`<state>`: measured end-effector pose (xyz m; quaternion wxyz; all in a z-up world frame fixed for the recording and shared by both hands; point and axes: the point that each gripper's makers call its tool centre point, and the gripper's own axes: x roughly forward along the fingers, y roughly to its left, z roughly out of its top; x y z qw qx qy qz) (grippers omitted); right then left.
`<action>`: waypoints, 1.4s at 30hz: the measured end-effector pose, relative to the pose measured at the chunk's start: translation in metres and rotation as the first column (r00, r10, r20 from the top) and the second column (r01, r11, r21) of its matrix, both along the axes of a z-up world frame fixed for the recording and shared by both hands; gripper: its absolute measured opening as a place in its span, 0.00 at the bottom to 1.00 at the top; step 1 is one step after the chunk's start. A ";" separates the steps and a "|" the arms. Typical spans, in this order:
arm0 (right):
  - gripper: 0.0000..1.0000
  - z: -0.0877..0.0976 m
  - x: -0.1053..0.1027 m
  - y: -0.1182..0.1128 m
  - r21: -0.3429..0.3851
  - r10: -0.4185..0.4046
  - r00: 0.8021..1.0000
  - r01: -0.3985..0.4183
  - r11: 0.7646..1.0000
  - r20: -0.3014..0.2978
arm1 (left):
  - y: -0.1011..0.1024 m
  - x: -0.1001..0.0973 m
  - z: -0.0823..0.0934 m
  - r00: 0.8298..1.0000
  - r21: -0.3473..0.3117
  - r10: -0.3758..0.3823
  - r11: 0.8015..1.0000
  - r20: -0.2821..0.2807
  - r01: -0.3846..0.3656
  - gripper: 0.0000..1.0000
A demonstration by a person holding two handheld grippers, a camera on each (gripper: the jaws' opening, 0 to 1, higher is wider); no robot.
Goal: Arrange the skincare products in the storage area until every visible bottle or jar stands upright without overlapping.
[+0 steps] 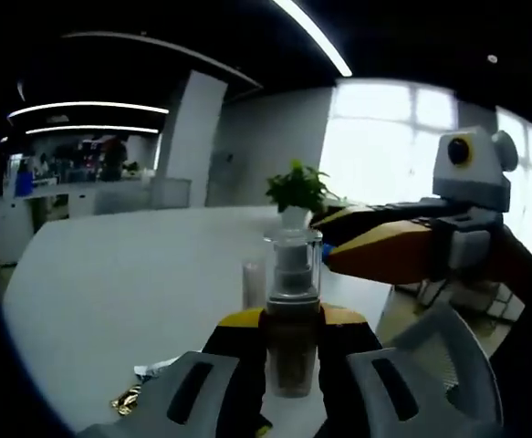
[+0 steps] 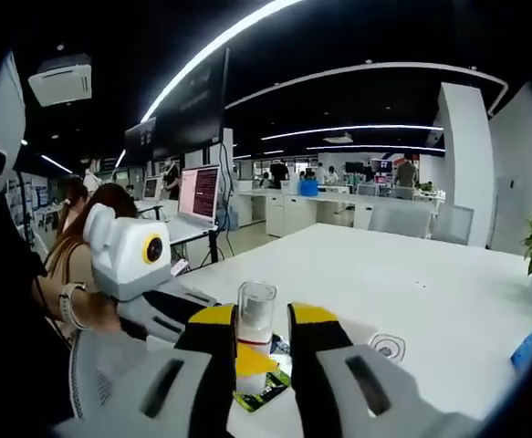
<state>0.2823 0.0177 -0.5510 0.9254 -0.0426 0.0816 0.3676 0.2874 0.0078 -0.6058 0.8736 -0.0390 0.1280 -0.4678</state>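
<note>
A large white table point(image 1: 129, 274) was seen spreading from near to far, with an open office of desks and monitors beyond it in the right gripper view. A potted green plant point(image 1: 297, 193) stood at the table's far edge.

The left gripper point(image 1: 293, 351) was observed at the near edge, its yellow-tipped jaws clamped on a clear-capped pump bottle point(image 1: 293, 301) of brownish liquid — the bottle was held upright between them. The right gripper point(image 1: 375, 239) was seen entering the left gripper view from the right, its tips just beside the bottle's cap; contact could not be confirmed.

In the right gripper view, the right gripper point(image 2: 264, 342) was observed with its jaws apart on either side of a bottle with a clear cap point(image 2: 255, 315) and a yellow lower part; whether the jaws touched it could not be told. A green-edged flat packet point(image 2: 264, 391) lay beneath it on the table.

A small frosted tube point(image 1: 253, 283) stood upright on the table just left of the held bottle. A crinkled gold wrapper point(image 1: 127, 399) lay at the near left.
</note>
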 end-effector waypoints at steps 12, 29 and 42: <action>0.22 -0.004 -0.003 -0.003 0.077 0.035 0.999 -0.032 0.997 -0.031 | -0.020 -0.019 0.000 0.986 0.006 -0.162 0.987 0.028 0.162 0.17; 0.23 -0.011 -0.014 -0.011 0.061 0.118 0.993 -0.117 0.991 -0.028 | -0.036 -0.031 -0.005 0.923 0.028 -0.375 0.927 0.083 0.374 0.17; 0.20 -0.023 -0.012 -0.017 0.071 0.124 0.991 -0.120 0.990 -0.051 | -0.044 -0.030 -0.015 0.912 0.046 -0.402 0.915 0.076 0.400 0.20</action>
